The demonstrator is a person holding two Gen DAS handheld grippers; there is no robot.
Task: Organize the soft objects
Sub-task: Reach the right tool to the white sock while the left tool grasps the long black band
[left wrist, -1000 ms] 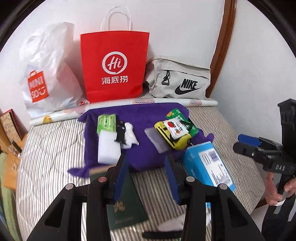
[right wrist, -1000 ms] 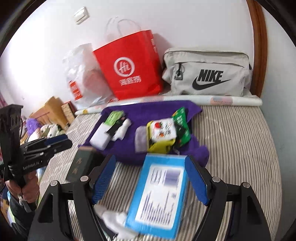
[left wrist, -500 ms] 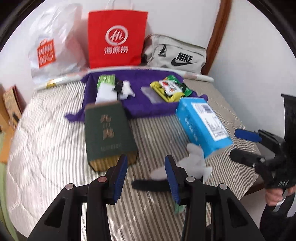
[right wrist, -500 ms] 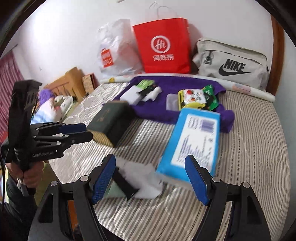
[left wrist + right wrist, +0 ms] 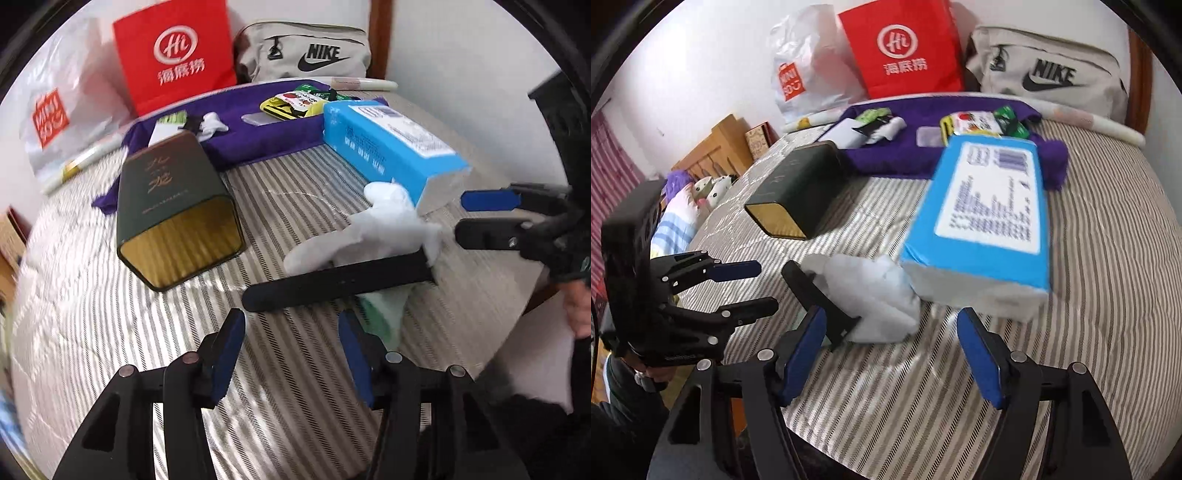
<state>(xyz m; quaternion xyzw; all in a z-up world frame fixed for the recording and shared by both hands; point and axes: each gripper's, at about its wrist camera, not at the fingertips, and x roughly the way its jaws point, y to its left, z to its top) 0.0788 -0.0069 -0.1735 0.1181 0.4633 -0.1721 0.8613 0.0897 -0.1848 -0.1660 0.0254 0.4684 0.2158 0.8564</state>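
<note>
A crumpled white soft cloth [image 5: 384,225] lies on the striped bed near the front edge, with a black strap [image 5: 340,282] across it; it also shows in the right wrist view [image 5: 871,299]. My left gripper [image 5: 291,354] is open and empty, just short of the strap. My right gripper [image 5: 892,354] is open and empty, just short of the cloth. A purple towel [image 5: 258,133] further back carries snack packets [image 5: 291,105], a white pad and small items.
A blue box [image 5: 388,147] lies right of the cloth, a dark green tin [image 5: 173,199] to the left. A red paper bag [image 5: 173,51], white plastic bag [image 5: 55,110] and grey Nike bag [image 5: 306,55] stand against the wall. The bed edge is close.
Both grippers have pulled back and down toward the front of the bed, so the white cloth and black strap now lie right before them. Both jaws stay open.
</note>
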